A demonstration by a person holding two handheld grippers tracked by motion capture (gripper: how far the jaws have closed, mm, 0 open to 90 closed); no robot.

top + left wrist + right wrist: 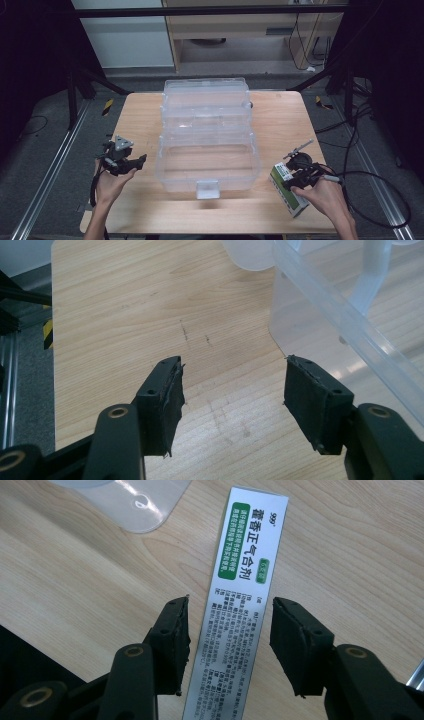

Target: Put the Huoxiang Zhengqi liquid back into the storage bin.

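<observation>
Near the surface's [150,210] right front corner, the right gripper [230,625] is straddling a medicine box [240,605], pads not yet touching; centring first should prevent twisting. The left gripper [232,390] is waiting open, empty.

This looks like a lab set up for recording: a small wooden table [150,115] stands alone on grey carpet [45,145], framed by black metal struts [95,77] and aluminium rails [47,185] on the floor. Cables [360,130] trail across the carpet, and yellow-black hazard tape [107,106] marks the frame's feet. Behind stand a plain white panel [125,40] and a bare wooden cabinet [240,30]
</observation>
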